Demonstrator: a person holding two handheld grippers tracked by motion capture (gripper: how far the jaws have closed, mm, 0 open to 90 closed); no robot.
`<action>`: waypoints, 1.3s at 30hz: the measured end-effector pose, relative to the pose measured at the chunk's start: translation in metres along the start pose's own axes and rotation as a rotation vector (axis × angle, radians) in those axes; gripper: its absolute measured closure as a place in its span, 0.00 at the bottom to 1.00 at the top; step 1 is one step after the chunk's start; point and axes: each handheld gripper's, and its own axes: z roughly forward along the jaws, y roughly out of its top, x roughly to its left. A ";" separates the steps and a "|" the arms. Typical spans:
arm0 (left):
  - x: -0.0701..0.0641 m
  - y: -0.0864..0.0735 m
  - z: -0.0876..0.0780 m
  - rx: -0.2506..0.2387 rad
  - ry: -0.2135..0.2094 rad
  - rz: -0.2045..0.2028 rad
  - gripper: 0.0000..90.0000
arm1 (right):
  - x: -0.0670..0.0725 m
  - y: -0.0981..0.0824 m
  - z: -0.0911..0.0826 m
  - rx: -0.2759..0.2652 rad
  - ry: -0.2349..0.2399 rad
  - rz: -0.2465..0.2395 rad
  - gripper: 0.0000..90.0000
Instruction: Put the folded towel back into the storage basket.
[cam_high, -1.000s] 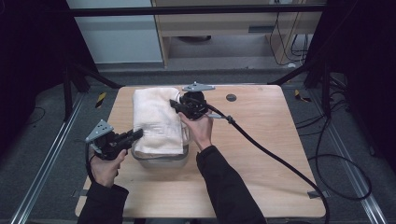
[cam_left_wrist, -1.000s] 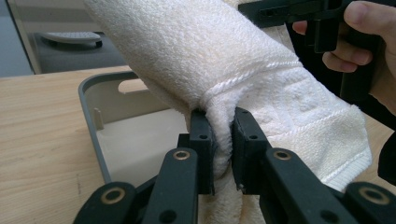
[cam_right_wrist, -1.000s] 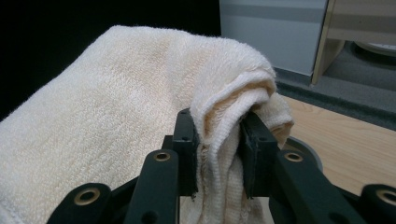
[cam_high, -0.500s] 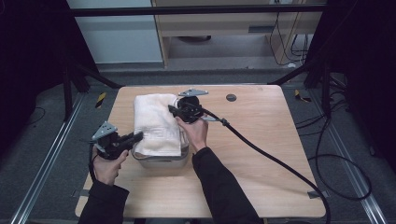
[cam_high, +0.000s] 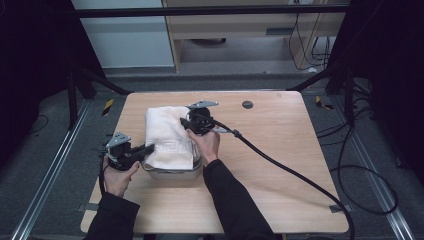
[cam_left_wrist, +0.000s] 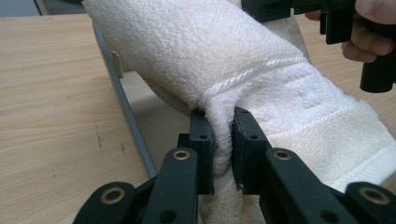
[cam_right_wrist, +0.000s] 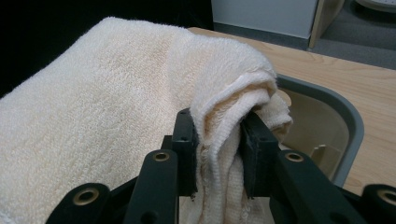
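From the high view, a folded cream terry-cloth towel (cam_high: 167, 136) lies draped over a grey plastic tub (cam_high: 172, 172) on the pale wooden bench (cam_high: 280, 150), sagging across the tub's opening. The left gripper (cam_high: 148, 149) meets the towel's near left edge and the right gripper (cam_high: 186, 123) its far right side, so the cloth is carried at two opposite points and hangs flat, not bunched, which suits lowering it into the tub.

In the left gripper view, the jaws are clamped on a pinched fold of the towel (cam_left_wrist: 261, 84) beside its woven border, the tub's grey rim (cam_left_wrist: 126, 112) running just beneath.

In the right gripper view, the jaws are likewise clamped on a gathered corner of the towel (cam_right_wrist: 219, 126), layers squeezed between them, directly above the tub's open beige interior (cam_right_wrist: 317, 126).
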 end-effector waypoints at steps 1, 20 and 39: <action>0.001 -0.001 0.001 0.006 0.002 0.002 0.88 | 0.000 -0.001 0.001 0.000 -0.001 0.003 0.78; 0.001 -0.005 0.022 0.049 0.053 0.017 0.88 | -0.010 -0.015 0.013 0.015 -0.033 0.012 0.78; -0.001 -0.008 0.029 0.068 0.102 0.026 0.86 | -0.012 -0.019 0.018 0.031 -0.051 -0.016 0.76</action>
